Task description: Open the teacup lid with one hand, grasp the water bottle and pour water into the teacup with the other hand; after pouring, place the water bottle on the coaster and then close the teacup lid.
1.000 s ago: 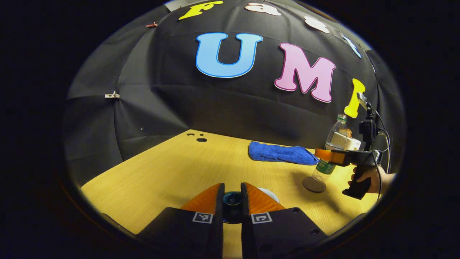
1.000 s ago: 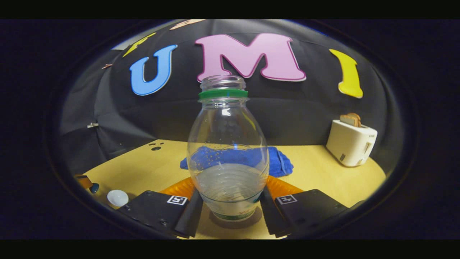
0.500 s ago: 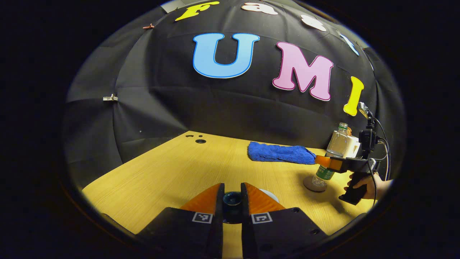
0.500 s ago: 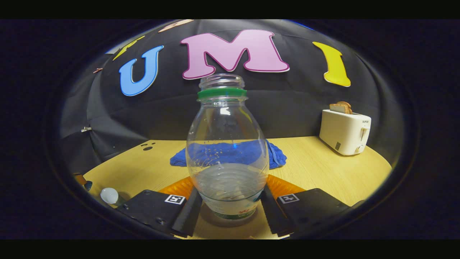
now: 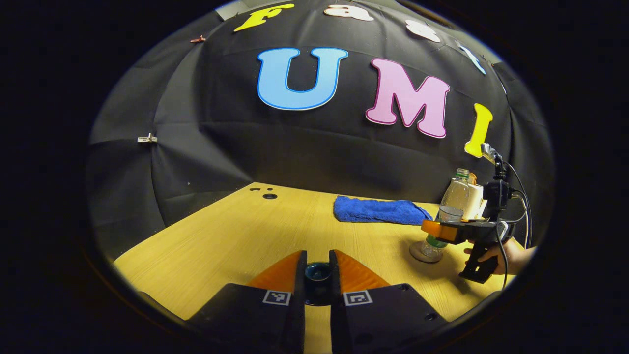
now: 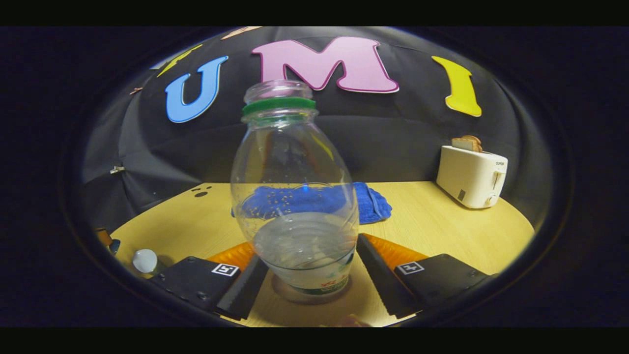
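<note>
Down at the bottom of the left gripper view, your left gripper (image 5: 317,270) is clamped on the dark knob of the teacup lid (image 5: 317,273), held over the wooden table (image 5: 236,241); the cup itself is hidden behind the fingers. Off to the right you can see the right gripper (image 5: 444,231) at the water bottle (image 5: 449,209), which stands upright on the round coaster (image 5: 421,253), with the blue towel (image 5: 378,210) just behind.

Over to the right gripper view: the water bottle (image 6: 295,196) sits on the coaster (image 6: 314,295), a little water left in it, cap off. Your right gripper (image 6: 307,275) has its fingers spread, with a clear gap on the right side and the left finger close by the bottle, so it looks let go. Back straight out, no sideways nudge, since a light open bottle tips easily. The white teacup (image 6: 145,260) waits at far left, the toaster (image 6: 471,174) at far right. Then bring the lid down level onto the cup.
</note>
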